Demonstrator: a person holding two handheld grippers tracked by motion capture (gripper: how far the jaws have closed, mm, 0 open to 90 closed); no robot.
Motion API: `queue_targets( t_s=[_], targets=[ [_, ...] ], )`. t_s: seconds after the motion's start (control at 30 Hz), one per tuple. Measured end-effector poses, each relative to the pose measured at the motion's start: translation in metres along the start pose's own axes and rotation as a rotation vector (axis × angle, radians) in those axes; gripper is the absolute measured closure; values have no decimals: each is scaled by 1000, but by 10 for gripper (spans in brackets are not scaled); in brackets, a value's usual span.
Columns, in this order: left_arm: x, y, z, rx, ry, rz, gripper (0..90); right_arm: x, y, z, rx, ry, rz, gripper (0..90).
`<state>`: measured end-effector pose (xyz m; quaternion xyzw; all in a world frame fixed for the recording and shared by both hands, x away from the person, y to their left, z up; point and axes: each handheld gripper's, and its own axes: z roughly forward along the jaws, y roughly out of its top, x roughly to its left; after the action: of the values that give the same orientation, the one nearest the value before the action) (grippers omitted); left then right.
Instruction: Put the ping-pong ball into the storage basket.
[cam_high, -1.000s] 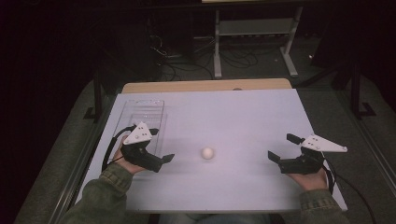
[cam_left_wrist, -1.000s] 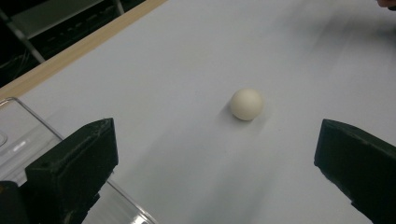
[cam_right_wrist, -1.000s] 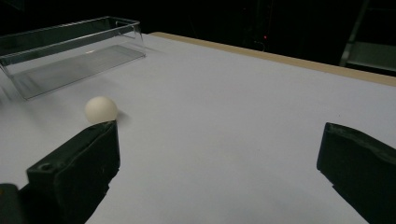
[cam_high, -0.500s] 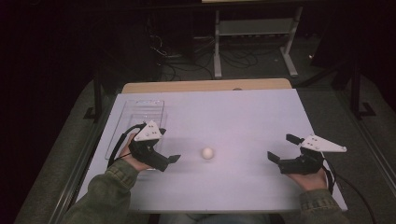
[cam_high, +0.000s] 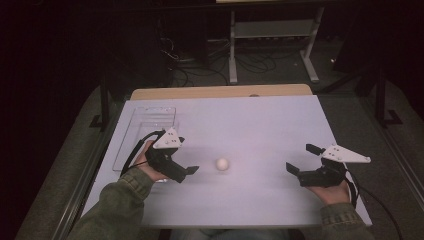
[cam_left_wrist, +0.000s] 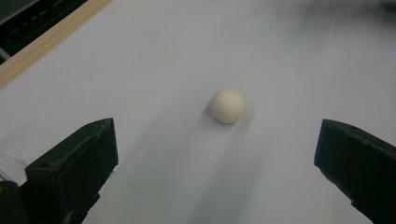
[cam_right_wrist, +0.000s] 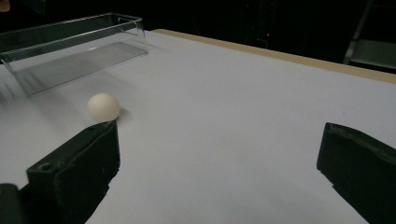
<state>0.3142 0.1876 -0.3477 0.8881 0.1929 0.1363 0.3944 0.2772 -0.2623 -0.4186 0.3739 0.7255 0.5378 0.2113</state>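
Observation:
A small white ball (cam_high: 222, 164) rests on the white table top near its middle. My left gripper (cam_high: 186, 161) is just left of the ball, open, jaws pointing at it. In the left gripper view the ball (cam_left_wrist: 227, 106) lies ahead, between and beyond the wide-apart jaws. My right gripper (cam_high: 302, 160) stands open near the table's right side, well away from the ball. In the right gripper view the ball (cam_right_wrist: 103, 107) sits far off, just above the left jaw.
A clear plastic tray (cam_high: 150, 124) lies at the table's left, behind the left hand; the right gripper view shows the same tray (cam_right_wrist: 70, 44). A wooden strip (cam_high: 220, 92) edges the table's far side. Beyond it are a metal stand (cam_high: 272, 30) and cables on the floor.
My left gripper has moved right toward the ball, closing most of the gap. The ball and the right gripper have stayed where they were.

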Motion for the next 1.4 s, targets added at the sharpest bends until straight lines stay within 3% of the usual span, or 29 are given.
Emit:
queue_targets(
  t_s=[0.47, 0.93, 1.4],
  targets=[
    [-3, 16, 14, 39, -43, 44, 0, 1, 0, 1, 5, 10, -5, 0],
    [1, 25, 30, 74, -53, 57, 0, 1, 0, 0, 4, 5, -9, 0],
    [-5, 40, 50, 120, -83, 107, 0, 1, 0, 1, 6, 10, -9, 0]
  ],
)
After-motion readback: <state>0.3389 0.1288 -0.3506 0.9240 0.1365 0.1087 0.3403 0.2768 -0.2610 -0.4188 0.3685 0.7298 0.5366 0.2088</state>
